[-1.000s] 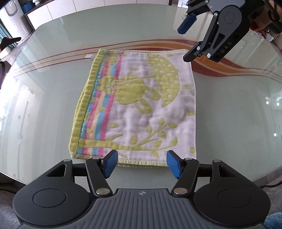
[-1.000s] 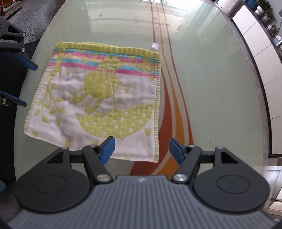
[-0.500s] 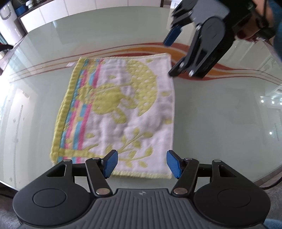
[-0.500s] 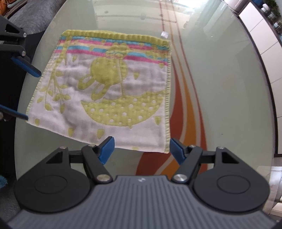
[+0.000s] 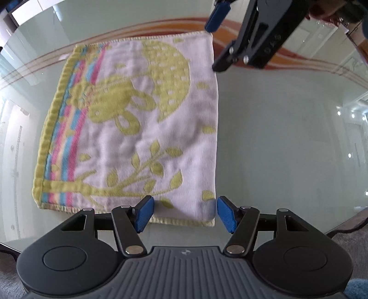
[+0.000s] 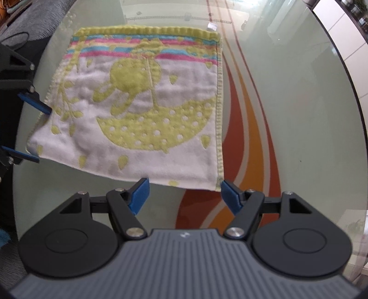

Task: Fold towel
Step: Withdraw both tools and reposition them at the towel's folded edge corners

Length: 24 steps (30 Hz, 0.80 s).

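Observation:
A white towel [image 5: 138, 128] with a green animal-and-umbrella print and a striped green border lies flat on the glass table [image 5: 287, 138]. My left gripper [image 5: 182, 214] is open, its blue pads straddling the towel's near right corner just above the cloth. My right gripper [image 6: 185, 195] is also open, its pads spanning the near right corner of the towel [image 6: 147, 110] in its own view. Each gripper shows in the other's view: the right one [image 5: 216, 34] over the far right corner, the left one [image 6: 30, 131] at the towel's left corner. Nothing is gripped.
Red and orange curved stripes [image 6: 248, 138] run across the glass beside the towel. White cabinets [image 6: 345, 34] stand beyond the table's far right edge. A grey sofa [image 6: 27, 20] lies past the table's left rim. The table edge [image 5: 345, 225] is close to my left gripper.
Both grippers have sunk toward the towel, which now looks larger. The left one has shifted right along the near edge to the corner. Jaw openings look unchanged.

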Available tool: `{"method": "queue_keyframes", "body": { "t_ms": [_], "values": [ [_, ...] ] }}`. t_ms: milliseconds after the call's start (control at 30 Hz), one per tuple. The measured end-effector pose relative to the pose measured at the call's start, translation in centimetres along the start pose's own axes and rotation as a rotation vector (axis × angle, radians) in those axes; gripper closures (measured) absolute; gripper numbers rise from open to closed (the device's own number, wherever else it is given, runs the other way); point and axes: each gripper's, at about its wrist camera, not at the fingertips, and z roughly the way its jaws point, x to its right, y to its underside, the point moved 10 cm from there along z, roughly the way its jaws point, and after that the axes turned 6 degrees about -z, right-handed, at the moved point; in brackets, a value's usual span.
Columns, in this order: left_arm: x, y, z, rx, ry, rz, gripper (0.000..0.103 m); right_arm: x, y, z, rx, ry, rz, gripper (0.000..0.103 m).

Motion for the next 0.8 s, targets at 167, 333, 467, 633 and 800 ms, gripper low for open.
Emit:
{"method": "queue_keyframes", "body": {
  "t_ms": [167, 333, 467, 633, 800],
  "values": [
    [-0.4, 0.1, -1.1, 0.019, 0.030, -0.035, 0.038, 0.3, -0.5, -2.5, 0.109, -0.020, 0.030, 0.038],
    [0.0, 0.1, -3.0, 0.074, 0.054, -0.033, 0.038, -1.0, -0.4, -2.3, 0.098, -0.075, -0.016, 0.066],
    [0.9, 0.4, -3.1, 0.087, 0.063, -0.012, 0.039, -1.1, -0.4, -1.1, 0.076, -0.060, -0.044, 0.066],
    [1.0, 0.6, -1.9, 0.065, 0.000, 0.003, 0.040, -0.6, -0.6, -1.1, 0.102, -0.055, -0.036, 0.062],
    [0.7, 0.8, -0.9, 0.036, -0.045, 0.003, 0.040, -0.4, -0.4, -0.8, 0.092, -0.073, -0.040, 0.052]
  ]
}}
